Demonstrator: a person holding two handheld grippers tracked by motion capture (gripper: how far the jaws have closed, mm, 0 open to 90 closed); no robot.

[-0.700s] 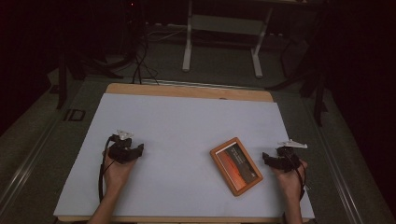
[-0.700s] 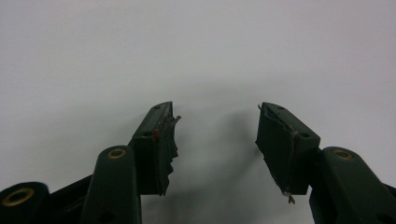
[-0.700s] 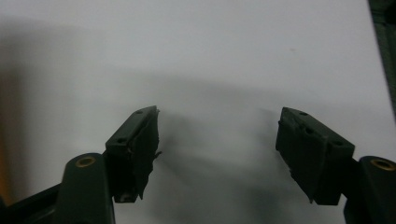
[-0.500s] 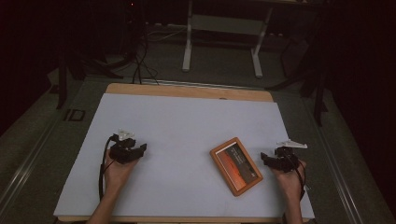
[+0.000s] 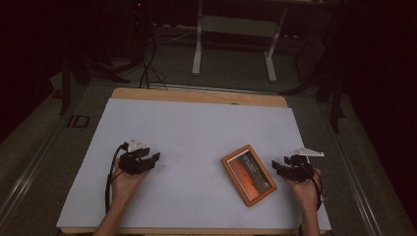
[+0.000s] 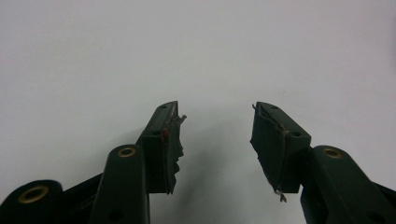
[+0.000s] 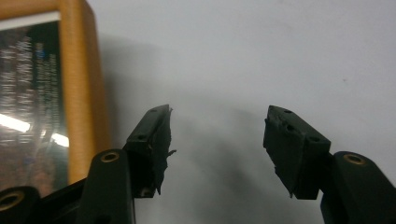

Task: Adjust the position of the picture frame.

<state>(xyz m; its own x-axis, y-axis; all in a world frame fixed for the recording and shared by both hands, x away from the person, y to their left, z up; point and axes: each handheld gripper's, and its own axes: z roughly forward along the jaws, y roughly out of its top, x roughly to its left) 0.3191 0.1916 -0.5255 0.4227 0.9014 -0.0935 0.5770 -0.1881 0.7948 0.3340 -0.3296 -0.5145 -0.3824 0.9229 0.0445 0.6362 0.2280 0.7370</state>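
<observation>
One frame (image 5: 248, 175), two open grippers

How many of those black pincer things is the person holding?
2. The left tool sits at the table's near-left, jaws open on nothing. The right tool is at the near-right, open, just right of the wooden-framed picture.

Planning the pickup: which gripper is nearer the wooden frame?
Right. The right gripper sits just beside the wooden frame, apart from it; the left gripper is across the table.
</observation>
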